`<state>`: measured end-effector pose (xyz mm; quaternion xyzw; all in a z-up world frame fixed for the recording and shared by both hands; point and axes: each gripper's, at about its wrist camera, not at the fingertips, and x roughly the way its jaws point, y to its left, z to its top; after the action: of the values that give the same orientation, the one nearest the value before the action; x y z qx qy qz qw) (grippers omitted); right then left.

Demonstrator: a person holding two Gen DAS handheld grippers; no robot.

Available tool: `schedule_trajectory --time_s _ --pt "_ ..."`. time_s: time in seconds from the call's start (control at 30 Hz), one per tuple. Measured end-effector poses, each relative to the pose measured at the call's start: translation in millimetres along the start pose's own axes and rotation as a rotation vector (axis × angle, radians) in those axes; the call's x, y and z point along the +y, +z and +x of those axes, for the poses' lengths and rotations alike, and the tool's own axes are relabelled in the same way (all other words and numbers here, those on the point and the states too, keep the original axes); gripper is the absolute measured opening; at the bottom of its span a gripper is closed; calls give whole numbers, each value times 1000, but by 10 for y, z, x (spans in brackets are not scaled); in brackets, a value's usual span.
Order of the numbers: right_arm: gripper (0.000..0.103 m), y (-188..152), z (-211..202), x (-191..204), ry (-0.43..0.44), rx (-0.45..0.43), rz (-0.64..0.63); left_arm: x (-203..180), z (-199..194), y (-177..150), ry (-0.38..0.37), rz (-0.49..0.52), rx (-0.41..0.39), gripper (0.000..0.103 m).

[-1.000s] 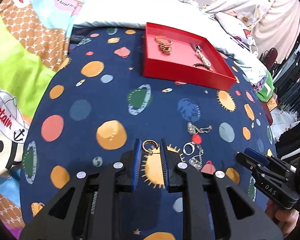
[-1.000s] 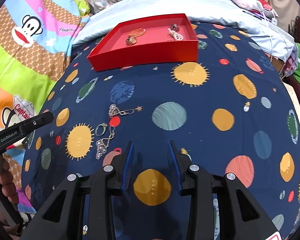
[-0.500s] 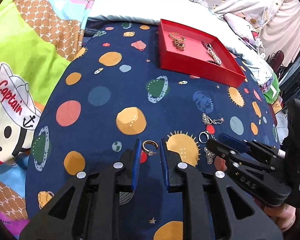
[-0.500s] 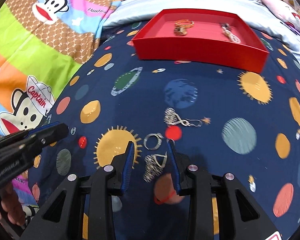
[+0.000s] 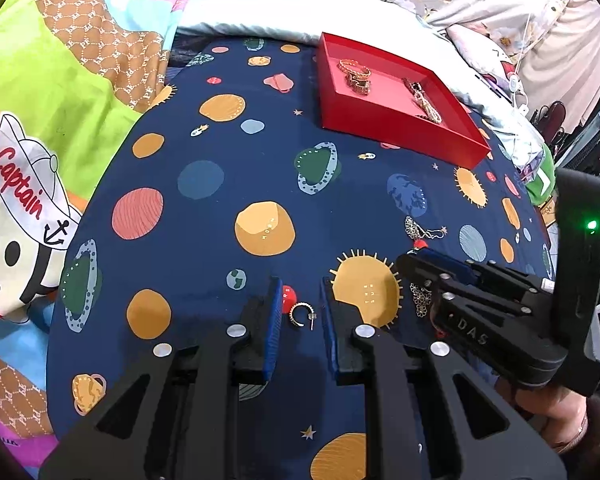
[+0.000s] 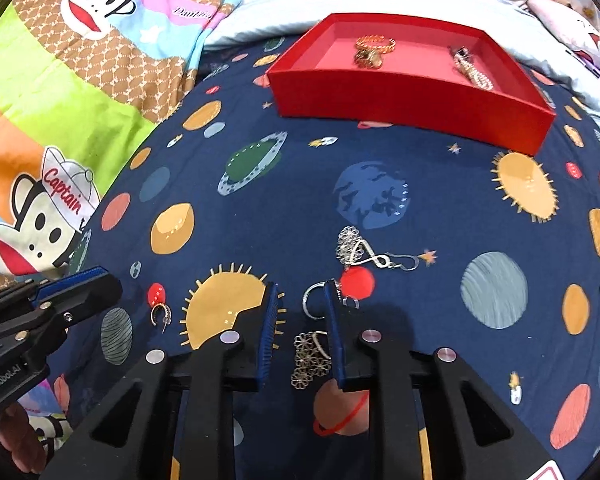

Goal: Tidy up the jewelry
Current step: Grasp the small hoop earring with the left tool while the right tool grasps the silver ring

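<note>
A small gold hoop earring (image 5: 301,315) lies on the navy planet-print cloth between the blue pads of my left gripper (image 5: 300,284), which stands open around it without touching. My right gripper (image 6: 302,286) is closing. A silver flower earring (image 6: 310,356) and a silver ring (image 6: 311,300) lie between its jaws, and the pads are not pressing on them. A second silver earring (image 6: 364,252) with a hook lies just beyond. The red tray (image 6: 400,108) at the back holds a gold bracelet (image 6: 374,50) and a beaded chain (image 6: 472,68).
A cartoon monkey quilt (image 5: 40,160) covers the left side. A pale pillow (image 5: 280,12) lies behind the tray (image 5: 400,136). Both grippers work close together: the right gripper (image 5: 420,272) sits beside the left one, with a hand (image 5: 560,420) behind it.
My right gripper swung left from bare cloth to straddle the silver pieces, and its jaws narrowed. The hoop earring now sits deeper between the left fingers.
</note>
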<state>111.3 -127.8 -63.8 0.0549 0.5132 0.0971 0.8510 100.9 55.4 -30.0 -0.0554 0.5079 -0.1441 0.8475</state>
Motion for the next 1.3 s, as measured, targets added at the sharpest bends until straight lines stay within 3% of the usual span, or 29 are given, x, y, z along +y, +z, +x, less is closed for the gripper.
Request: schedule_trajectory --time_s 0.43,0.5,0.57,0.7,0.77,0.93,1.1,1.13,1.23,1.3 --pt "23 2 92 16 -23 12 -27 66 76 -101 -3 -18 43 20" --pt "23 4 96 32 -30 11 -37 61 100 -129 -1 -16 51 26" --pt "18 6 101 37 -38 8 -45 26 114 -142 5 -6 48 40" --pt "10 21 102 -7 -32 4 -24 -33 170 -155 11 17 50 45" --pt "2 22 106 -34 -26 11 -15 -40 221 -164 17 19 55 45" --pt "1 3 89 -56 -16 14 -11 -70 346 -195 33 25 70 40" --pt "12 -20 6 -53 -5 0 -7 -149 375 -211 60 62 42 25" --pt "16 -25 -13 -46 -1 -4 -8 -154 380 -208 63 65 39 19" --pt "28 -27 -29 -27 5 -10 -16 -141 391 -186 55 57 37 17" --pt "28 -23 -2 -14 3 -5 -24 -137 393 -179 53 57 39 17"
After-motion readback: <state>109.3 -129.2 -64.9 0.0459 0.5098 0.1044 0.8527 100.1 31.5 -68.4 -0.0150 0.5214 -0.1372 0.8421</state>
